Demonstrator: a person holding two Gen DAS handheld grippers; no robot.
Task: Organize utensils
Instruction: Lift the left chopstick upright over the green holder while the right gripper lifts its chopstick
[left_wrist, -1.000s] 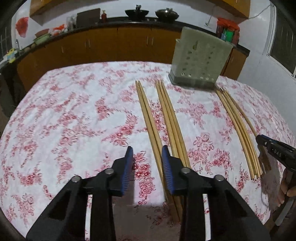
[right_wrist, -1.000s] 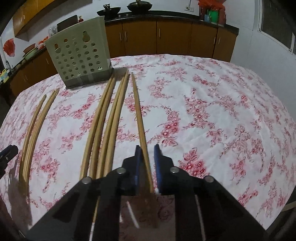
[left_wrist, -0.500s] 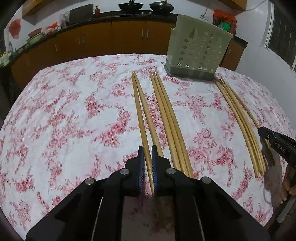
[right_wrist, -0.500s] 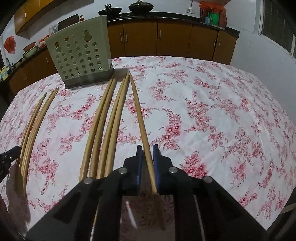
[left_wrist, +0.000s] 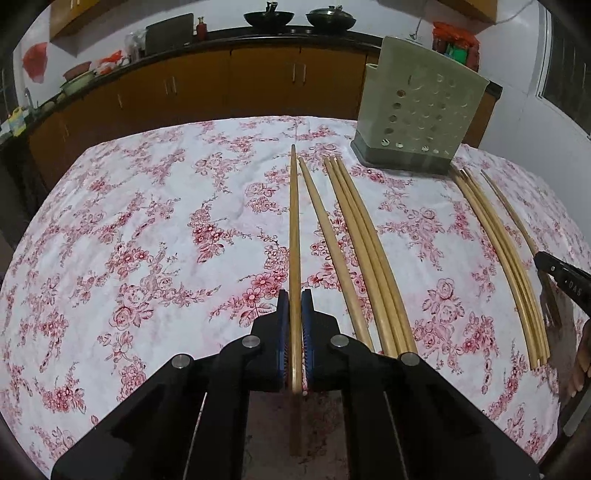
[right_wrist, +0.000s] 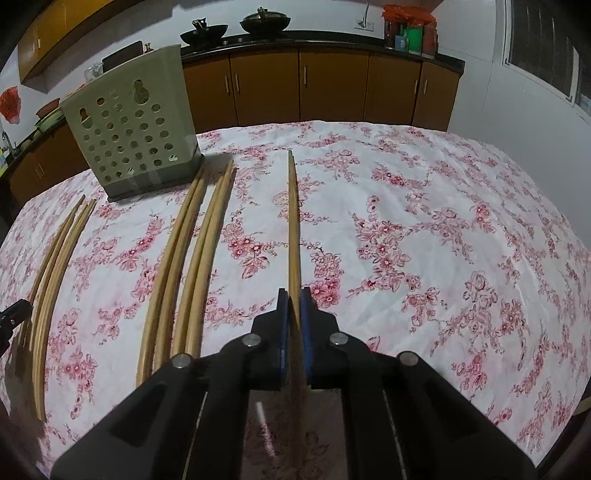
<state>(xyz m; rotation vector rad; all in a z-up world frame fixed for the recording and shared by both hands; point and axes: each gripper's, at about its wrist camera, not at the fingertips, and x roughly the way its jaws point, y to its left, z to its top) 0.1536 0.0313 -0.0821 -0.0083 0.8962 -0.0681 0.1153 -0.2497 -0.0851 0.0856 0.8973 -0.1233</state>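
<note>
Long wooden chopsticks lie in groups on a floral tablecloth (left_wrist: 147, 229). My left gripper (left_wrist: 294, 295) is shut on one chopstick (left_wrist: 294, 229), which points toward the far edge, lifted off the cloth. My right gripper (right_wrist: 292, 293) is shut on another chopstick (right_wrist: 293, 221), also raised. A perforated green utensil holder (left_wrist: 421, 122) stands at the far side, and it shows in the right wrist view (right_wrist: 133, 125). Loose chopsticks (left_wrist: 362, 251) lie right of the left gripper. More chopsticks (right_wrist: 188, 258) lie left of the right gripper.
Another bundle of chopsticks (left_wrist: 506, 258) lies by the table's right side, next to the right gripper's tip (left_wrist: 561, 277). Brown kitchen cabinets (right_wrist: 332, 88) and a counter with pans run behind the table. A wall (right_wrist: 535, 122) is to the right.
My left gripper went from open beside the chopsticks to shut on one, then lifted it. My right gripper stayed shut and raised its chopstick, which now points straight ahead.
</note>
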